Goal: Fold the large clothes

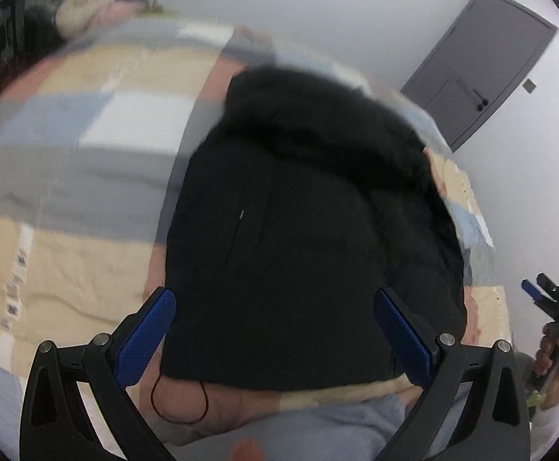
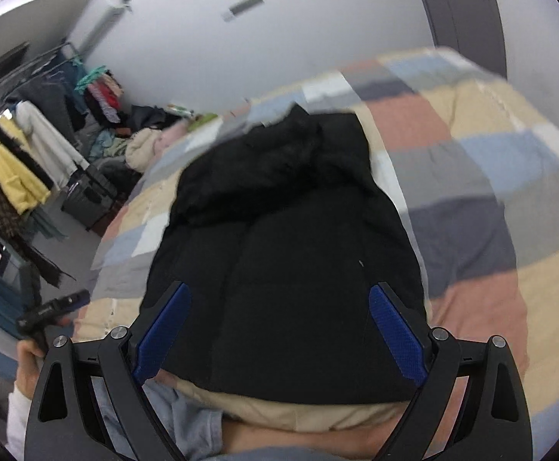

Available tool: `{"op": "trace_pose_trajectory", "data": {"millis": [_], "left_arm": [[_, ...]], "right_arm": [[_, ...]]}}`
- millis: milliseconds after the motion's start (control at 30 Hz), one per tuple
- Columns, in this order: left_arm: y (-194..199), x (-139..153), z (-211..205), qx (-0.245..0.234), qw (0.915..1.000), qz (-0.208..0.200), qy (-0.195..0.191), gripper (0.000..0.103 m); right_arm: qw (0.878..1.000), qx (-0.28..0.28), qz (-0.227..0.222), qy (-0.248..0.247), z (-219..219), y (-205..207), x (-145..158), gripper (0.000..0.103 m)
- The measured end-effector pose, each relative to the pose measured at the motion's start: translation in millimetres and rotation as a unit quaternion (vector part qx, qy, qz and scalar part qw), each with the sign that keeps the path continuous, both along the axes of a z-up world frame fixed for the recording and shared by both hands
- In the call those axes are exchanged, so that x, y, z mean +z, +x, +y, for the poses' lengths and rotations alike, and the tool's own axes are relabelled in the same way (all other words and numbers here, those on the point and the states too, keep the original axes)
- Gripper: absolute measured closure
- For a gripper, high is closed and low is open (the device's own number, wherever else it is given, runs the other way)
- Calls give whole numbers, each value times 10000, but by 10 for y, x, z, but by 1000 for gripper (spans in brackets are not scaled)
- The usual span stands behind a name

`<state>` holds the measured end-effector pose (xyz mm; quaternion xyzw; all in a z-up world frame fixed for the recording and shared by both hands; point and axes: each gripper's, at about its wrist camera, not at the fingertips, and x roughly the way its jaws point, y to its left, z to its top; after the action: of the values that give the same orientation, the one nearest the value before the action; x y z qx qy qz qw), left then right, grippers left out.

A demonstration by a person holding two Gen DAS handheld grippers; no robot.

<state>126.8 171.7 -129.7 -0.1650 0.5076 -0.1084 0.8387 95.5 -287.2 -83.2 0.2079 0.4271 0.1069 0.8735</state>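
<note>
Bed quilt (image 2: 483, 176) — patchwork of cream, salmon, pale blue, grey and white squares, spread flat and filling most of both views.

Grey door (image 1: 483, 65) — shut, set in the white wall beyond the bed, with a dark handle on one side.

Clothes rack (image 2: 29, 77) — stands along the wall across the floor from the bed; a yellow garment (image 2: 6, 169) and a white garment (image 2: 45, 142) hang there among darker pieces.

Heap of loose clothing (image 2: 141, 142) — cream and pink items piled by the far corner of the bed.

Air conditioner (image 2: 106, 15) — white, mounted high on the wall.
</note>
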Motion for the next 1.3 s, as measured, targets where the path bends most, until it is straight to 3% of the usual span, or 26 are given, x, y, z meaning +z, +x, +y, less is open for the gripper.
{"op": "trace_pose_trajectory", "data": {"millis": [100, 267, 533, 700, 867, 1000, 1167, 1300], "left_arm": [[82, -222, 109, -72, 9985, 479, -268, 0], [144, -548, 379, -117, 9924, 1063, -601, 0], [399, -1145, 630, -262, 9708, 1914, -1423, 1], [627, -1432, 568, -571, 9601, 2173, -1666, 2], [821, -1682, 481, -818, 9472, 2428, -1930, 2], [916, -1834, 503, -792, 9416, 2564, -2034, 2], [960, -1833, 463, -952, 9388, 2445, -2233, 2], [949, -1714, 418, -1040, 9379, 2361, -2317, 2]], "right_arm": [[9984, -61, 391, 403, -170, 59, -180, 9], [9949, 110, 919, 396, -337, 189, -426, 9], [9755, 546, 1978, 788, -601, 499, -966, 9], [9620, 1036, 2403, 772, -670, 669, -1260, 9], [9529, 1033, 2712, 882, -811, 799, -1555, 9], [9487, 1052, 2808, 1001, -901, 899, -1714, 9], [9372, 1464, 2944, 1160, -805, 952, -1856, 9], [9325, 1893, 2837, 1189, -700, 989, -1771, 9]]}}
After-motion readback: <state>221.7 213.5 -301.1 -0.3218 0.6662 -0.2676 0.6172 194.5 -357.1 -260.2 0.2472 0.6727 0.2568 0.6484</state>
